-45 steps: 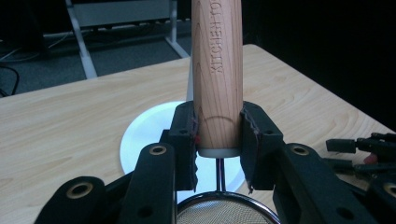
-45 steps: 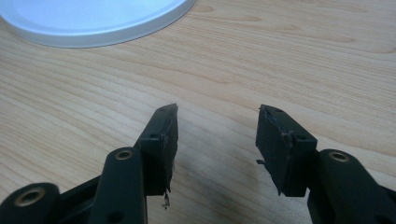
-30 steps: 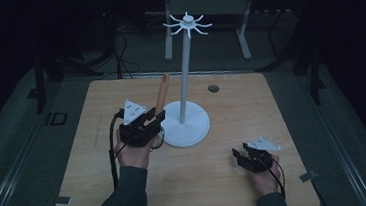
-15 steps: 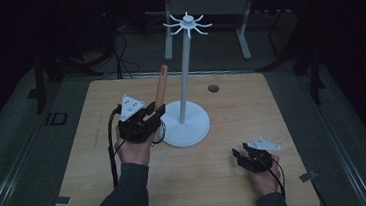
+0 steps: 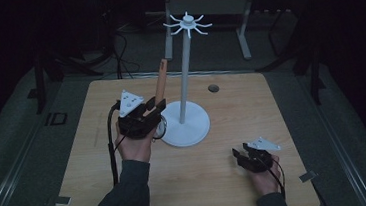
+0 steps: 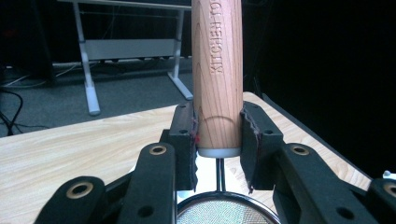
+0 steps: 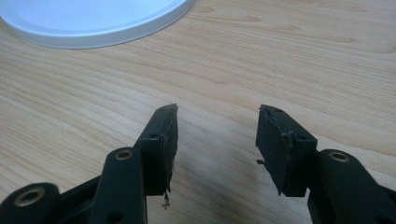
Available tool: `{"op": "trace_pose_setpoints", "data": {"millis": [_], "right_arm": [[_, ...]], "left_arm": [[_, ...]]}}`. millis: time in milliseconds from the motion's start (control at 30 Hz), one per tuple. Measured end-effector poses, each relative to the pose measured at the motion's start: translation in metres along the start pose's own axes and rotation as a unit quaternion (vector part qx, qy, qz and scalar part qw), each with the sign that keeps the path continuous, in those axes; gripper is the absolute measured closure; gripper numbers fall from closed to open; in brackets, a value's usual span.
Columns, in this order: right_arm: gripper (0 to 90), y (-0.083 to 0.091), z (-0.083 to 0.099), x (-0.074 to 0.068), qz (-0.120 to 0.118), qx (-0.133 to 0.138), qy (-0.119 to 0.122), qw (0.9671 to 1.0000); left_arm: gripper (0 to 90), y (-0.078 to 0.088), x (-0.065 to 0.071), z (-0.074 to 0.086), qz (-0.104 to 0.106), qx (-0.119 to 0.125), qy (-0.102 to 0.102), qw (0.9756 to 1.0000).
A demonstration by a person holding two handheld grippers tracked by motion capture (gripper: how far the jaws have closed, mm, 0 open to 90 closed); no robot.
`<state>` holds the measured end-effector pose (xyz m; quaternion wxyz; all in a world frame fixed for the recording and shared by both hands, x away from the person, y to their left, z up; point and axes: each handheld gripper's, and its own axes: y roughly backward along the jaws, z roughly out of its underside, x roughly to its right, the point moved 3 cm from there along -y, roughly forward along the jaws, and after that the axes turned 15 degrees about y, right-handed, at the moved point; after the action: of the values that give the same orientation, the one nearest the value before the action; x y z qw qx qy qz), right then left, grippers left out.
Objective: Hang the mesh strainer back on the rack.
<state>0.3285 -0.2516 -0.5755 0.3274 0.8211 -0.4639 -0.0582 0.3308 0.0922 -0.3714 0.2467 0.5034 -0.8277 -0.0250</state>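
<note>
Tilting upright beside the stand point(image 5: 187, 127), the wooden handle point(image 6: 217, 70) is being clamped by the left gripper point(image 6: 217, 140), likely for hanging; the right gripper point(image 7: 215, 140) is resting wide open, empty, on the bench point(image 5: 271, 105).

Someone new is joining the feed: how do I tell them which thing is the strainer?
Start at the tall white stand on the wooden table. Just left of its round base, the left gripper clamps a wooden handle pointing up. That strainer alone has wood, with mesh below.

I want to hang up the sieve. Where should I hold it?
Hold the wooden handle near its bottom, just above the mesh, squeezing from both sides as the left tongs do. It is straight, round and upright, so flat pads probably grip there well, and the top stays free for the stand.
</note>
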Motion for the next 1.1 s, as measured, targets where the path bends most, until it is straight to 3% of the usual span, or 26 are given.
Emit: {"op": "trace_pose_setpoints", "data": {"millis": [1100], "right_arm": [[47.7,0.000,0.000,0.000,-0.002,-0.001,-0.001,1.0000]], "left_arm": [[69.0,0.000,0.009,-0.026,0.000,0.035,0.005,0.9994]]}}
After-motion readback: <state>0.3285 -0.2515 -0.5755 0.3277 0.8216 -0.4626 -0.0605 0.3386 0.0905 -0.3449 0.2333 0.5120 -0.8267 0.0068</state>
